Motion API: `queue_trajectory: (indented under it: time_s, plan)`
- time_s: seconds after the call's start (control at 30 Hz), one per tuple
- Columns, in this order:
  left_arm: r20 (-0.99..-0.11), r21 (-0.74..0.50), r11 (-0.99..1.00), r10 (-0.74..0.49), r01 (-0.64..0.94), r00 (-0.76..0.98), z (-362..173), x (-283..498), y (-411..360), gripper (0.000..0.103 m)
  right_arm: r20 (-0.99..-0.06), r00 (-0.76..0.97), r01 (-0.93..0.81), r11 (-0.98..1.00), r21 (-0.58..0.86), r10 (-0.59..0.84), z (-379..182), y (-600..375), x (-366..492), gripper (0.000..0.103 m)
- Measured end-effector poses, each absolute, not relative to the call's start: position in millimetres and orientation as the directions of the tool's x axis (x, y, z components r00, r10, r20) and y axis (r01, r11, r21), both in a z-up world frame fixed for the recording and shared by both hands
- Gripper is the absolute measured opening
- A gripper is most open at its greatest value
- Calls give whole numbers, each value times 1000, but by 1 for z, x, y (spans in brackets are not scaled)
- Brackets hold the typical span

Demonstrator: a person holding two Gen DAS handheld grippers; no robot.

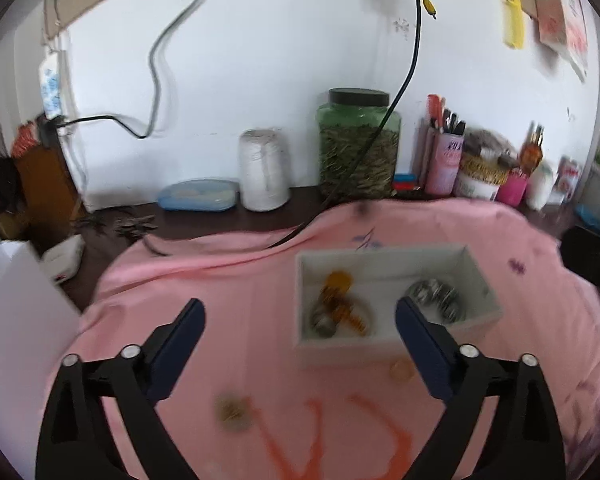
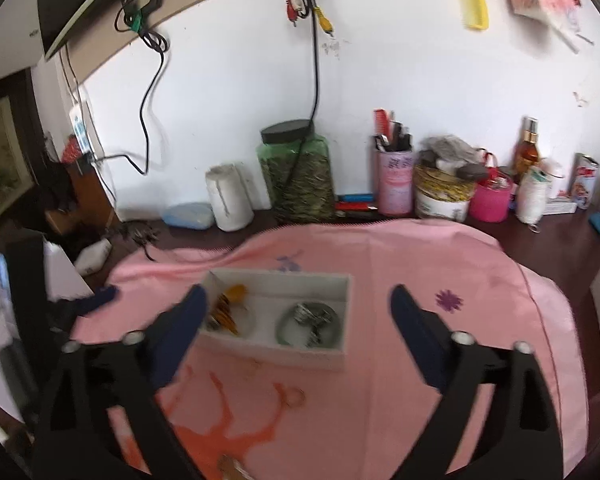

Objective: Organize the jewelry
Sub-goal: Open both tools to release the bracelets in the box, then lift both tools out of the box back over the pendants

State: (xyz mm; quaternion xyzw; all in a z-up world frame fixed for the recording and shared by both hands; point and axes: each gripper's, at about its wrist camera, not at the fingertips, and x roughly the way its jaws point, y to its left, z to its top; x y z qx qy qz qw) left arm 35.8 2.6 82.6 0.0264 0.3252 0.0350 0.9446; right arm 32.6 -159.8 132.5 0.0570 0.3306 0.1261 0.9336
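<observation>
Sorting partly done: white box (image 2: 342, 354) holds several pieces; two rings (image 2: 294, 397) remain on the pink cloth (image 2: 440, 248); both tongs spread, empty.

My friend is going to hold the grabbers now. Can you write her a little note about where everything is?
Left gripper: open, holding nothing.
Right gripper: open, holding nothing.
The white box sits on the pink cloth. Already inside: golden-orange jewelry at its left, a silver piece inside a green bangle at its right.
Left on the cloth: a ring near the box and a blurry gold piece closer to you.
</observation>
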Motion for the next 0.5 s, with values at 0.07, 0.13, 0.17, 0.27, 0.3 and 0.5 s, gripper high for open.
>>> queue_trajectory:
  time_s: [0.07,0.13,0.17,0.27,0.3,0.5]
  plan:
    - [-611,74,995,104,-74,785,76,26,13,97,-619,739,-189,964,189,266,115,-165,26,96]
    - [-619,57,994,111,-96,777,65,22,25,97,-648,711,-188,962,198,273,93,-170,23,96]
    - [-625,54,993,115,-105,772,60,21,29,97,-663,699,-185,963,197,270,83,-172,24,96]
    - [-662,90,988,152,-124,734,51,30,35,97,-731,640,-185,971,152,236,64,-168,30,96]
    - [-664,97,987,161,-129,730,51,31,36,97,-735,634,-197,969,147,240,63,-166,31,96]
    - [-657,109,981,191,-159,729,57,28,49,97,-744,606,-197,960,200,280,59,-167,27,96]
